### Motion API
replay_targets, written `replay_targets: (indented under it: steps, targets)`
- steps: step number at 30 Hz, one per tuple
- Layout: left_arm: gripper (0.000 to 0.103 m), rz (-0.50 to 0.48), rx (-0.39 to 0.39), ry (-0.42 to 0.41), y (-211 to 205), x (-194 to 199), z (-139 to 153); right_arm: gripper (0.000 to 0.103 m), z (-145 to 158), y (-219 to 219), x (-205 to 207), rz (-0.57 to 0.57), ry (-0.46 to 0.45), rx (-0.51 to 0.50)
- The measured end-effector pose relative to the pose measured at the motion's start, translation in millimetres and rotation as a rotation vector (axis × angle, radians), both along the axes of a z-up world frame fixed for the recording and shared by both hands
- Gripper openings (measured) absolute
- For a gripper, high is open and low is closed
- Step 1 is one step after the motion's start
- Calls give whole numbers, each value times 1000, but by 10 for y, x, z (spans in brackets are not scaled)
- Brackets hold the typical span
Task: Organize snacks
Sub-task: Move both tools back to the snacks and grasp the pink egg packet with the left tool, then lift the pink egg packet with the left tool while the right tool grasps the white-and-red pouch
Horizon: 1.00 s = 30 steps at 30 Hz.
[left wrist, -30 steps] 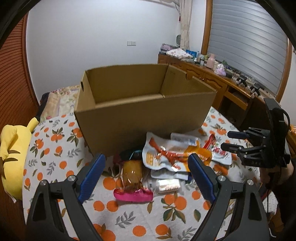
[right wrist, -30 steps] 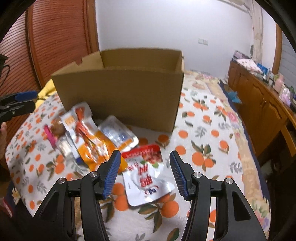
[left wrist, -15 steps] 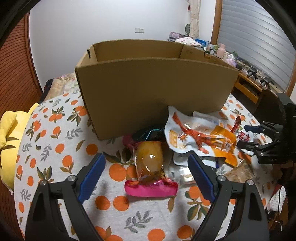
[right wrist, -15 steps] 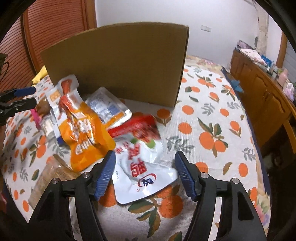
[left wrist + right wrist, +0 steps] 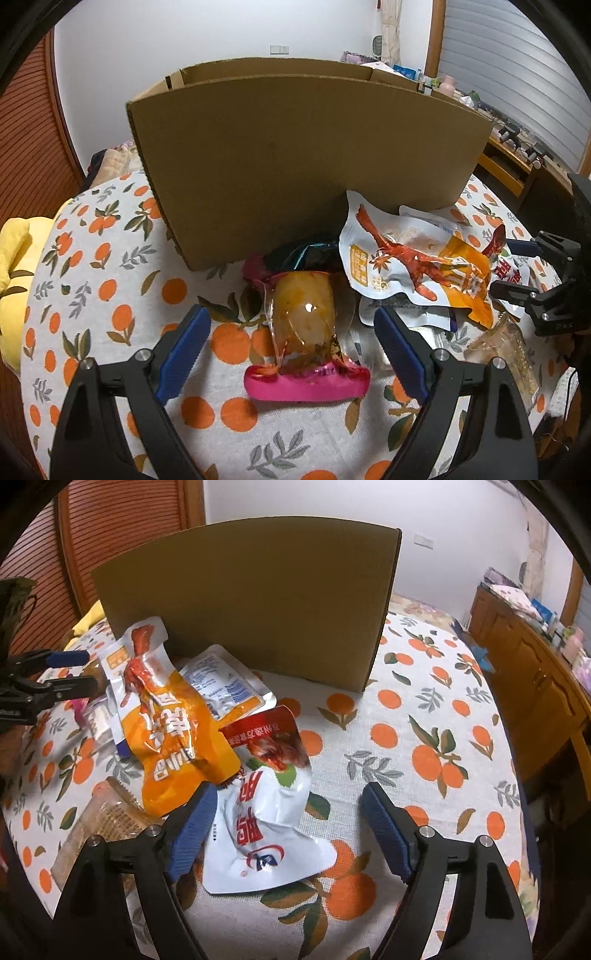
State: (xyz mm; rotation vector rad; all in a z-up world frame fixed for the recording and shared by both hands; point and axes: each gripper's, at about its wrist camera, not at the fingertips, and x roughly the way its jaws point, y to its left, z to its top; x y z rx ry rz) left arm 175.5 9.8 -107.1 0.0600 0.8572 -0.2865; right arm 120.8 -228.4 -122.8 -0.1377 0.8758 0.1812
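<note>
A brown cardboard box [image 5: 303,155] stands on the orange-patterned tablecloth [image 5: 103,258]; it also shows in the right wrist view [image 5: 258,602]. Snack packets lie in front of it. My left gripper [image 5: 291,332] is open, low over a clear packet with a pink end [image 5: 304,332] that lies between its blue pads. My right gripper [image 5: 288,823] is open around a white-and-red packet [image 5: 266,812]. An orange-and-white packet [image 5: 166,723] lies to its left, and shows in the left wrist view [image 5: 410,258].
A clear cracker packet [image 5: 103,812] lies at the near left. A blue-and-white packet [image 5: 221,683] lies by the box. A yellow plush [image 5: 14,266] sits at the table's left edge. A wooden sideboard [image 5: 535,657] stands to the right.
Both grippers have dropped lower and moved in toward the snack pile. The box now rises above both views, and each gripper straddles a packet.
</note>
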Motion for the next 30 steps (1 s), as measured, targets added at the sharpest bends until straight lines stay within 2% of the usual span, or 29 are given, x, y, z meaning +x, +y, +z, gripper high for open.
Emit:
replay_targets:
  steps: [3, 5, 7, 10, 30]
  targets:
    - [83, 2, 6, 3, -31, 27, -28, 83, -5, -1, -14, 1, -3, 6]
    - [73, 2, 7, 8, -33, 35, -51, 83, -6, 1, -11, 0, -4, 4]
    - [51, -13, -13, 19, -34, 28, -62, 82, -8, -5, -12, 1, -5, 3]
    - [43, -20, -9, 15, -41, -14, -42, 82, -6, 0, -20, 4, -4, 3]
    - [39, 43, -39, -32, 206, -467, 81, 83, -7, 6, -1, 12, -3, 2]
